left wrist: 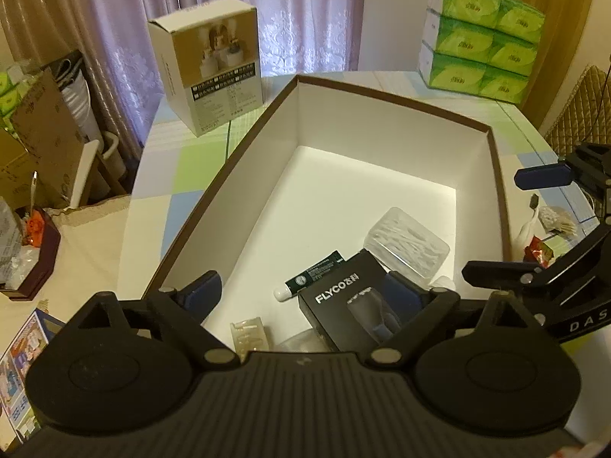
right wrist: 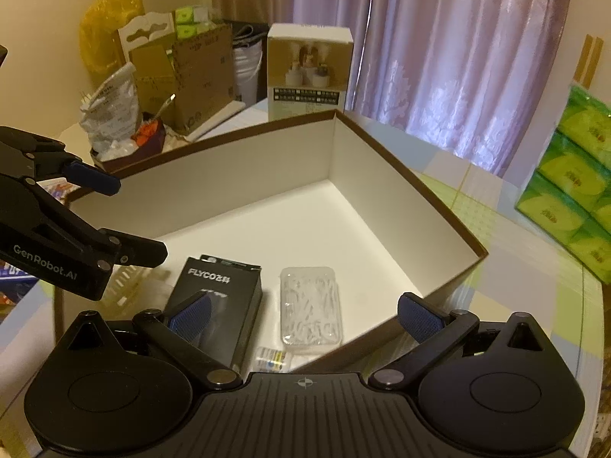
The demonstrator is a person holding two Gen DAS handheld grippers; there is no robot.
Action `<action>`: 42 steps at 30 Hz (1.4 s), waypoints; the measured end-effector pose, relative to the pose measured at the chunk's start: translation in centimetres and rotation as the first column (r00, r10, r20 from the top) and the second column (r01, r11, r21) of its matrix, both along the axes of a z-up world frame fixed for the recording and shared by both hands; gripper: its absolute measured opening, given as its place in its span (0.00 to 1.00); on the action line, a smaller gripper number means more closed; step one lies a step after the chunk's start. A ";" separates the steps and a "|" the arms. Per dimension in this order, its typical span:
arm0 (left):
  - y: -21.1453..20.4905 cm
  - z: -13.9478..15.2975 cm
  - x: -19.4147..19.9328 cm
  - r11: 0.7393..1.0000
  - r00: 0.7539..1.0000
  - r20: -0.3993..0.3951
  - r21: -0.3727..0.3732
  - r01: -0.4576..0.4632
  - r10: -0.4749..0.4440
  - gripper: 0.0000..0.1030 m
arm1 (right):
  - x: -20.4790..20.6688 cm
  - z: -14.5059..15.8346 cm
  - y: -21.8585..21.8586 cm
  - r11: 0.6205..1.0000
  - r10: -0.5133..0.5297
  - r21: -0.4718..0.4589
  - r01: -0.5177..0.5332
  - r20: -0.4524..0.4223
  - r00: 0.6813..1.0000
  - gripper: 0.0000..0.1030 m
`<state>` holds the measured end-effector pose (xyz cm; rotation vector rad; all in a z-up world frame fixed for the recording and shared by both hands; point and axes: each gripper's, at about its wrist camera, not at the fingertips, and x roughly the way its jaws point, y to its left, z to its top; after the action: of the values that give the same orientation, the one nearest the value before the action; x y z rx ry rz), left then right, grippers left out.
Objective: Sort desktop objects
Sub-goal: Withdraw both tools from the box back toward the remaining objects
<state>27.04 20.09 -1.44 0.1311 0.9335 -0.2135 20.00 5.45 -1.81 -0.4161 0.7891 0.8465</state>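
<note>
Two hand-held grippers hang over one corner of a large open box, white inside with a brown rim. The left hand-held gripper has its blue-padded fingers spread wide apart with nothing between them; in the right wrist view its side reads "GenRobot.AI". The right hand-held gripper is likewise spread wide and empty, and the letters "DAS" show on its body in the left wrist view.

Below them, on the box floor, lies a black carton printed "FLYCO" in white, followed by two characters too small to read. Just beside it lies a clear plastic case packed with small white pieces. A dark green tube with a white cap lies touching the carton's far side; its label is too fine to read. A small clear packet sits near the left fingers, and another small packet with coloured print shows close to the box's near wall.

Outside the box, on the pastel-checked desk, stands a white and tan product box with illegible print, and stacked green tissue packs stand at the far corner. Lilac curtains hang behind.
</note>
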 end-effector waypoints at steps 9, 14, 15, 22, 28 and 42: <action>-1.5 1.7 -3.8 1.000 1.000 0.028 -0.019 -0.001 0.002 0.90 | -2.6 1.2 -2.4 0.999 -0.011 0.033 0.011 0.006 1.000 0.98; -2.5 2.3 -6.1 1.000 0.999 0.042 -0.008 -0.011 0.012 0.91 | -3.8 1.8 -3.7 0.998 -0.011 0.068 0.012 -0.018 1.000 0.98; -2.5 2.4 -6.5 1.000 0.999 0.043 -0.010 -0.015 0.015 0.91 | -4.0 1.9 -4.0 0.997 -0.009 0.073 0.011 -0.022 1.000 0.98; -3.0 2.8 -9.3 0.999 0.998 0.041 -0.019 -0.043 0.044 0.91 | -5.7 2.4 -5.9 0.997 0.000 0.079 0.002 -0.017 1.000 0.98; -3.6 2.5 -11.6 0.998 0.998 0.018 -0.029 -0.064 0.065 0.91 | -7.2 2.4 -7.3 0.998 0.016 0.062 -0.014 -0.029 0.999 0.98; -6.7 1.6 -16.4 0.995 0.995 0.003 -0.011 -0.098 0.098 0.91 | -10.0 1.4 -12.0 0.999 0.015 0.045 -0.013 -0.061 0.998 0.98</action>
<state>10.67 13.36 0.16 0.0759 0.9328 -0.1274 9.98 -6.51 -0.44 -0.3580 0.8233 0.8919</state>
